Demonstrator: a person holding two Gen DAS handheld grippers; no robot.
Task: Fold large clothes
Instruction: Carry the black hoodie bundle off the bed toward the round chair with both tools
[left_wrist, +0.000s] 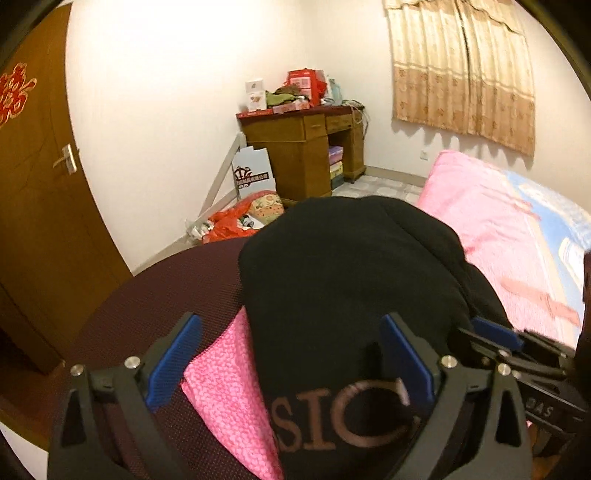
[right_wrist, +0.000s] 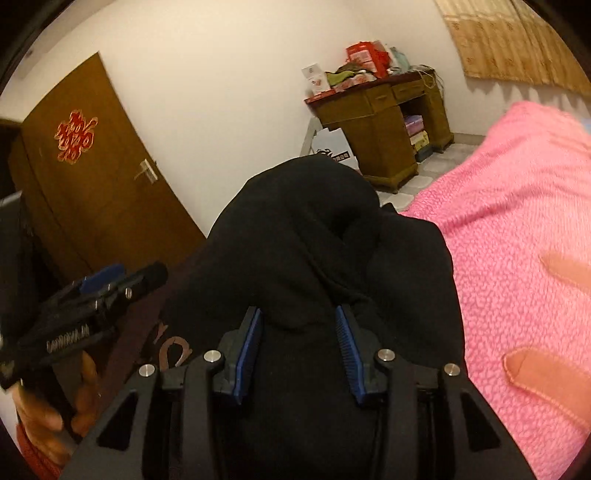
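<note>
One black garment is all there is to fold, and it sits heaped in a rounded bundle on the near end of the bed, partly over a dark red mat and a pink cloth. By the look of it the folding is well along: the piece is already gathered into a compact mound with lettering showing on top, though the lump is puffy and would want flattening or tidying yet.

Left gripper hovers over the lettered end, jaws spread wide, nothing pinched. Right gripper has its jaws about halfway in, a fold of black cloth bulging up between the blue pads; whether they truly bite it, I cannot tell.

Left view gives the lettering and the pink cloth under the bundle. Right view instead shows creases across the bundle's top, the pink blanket alongside, and a hand carrying the left gripper.
</note>
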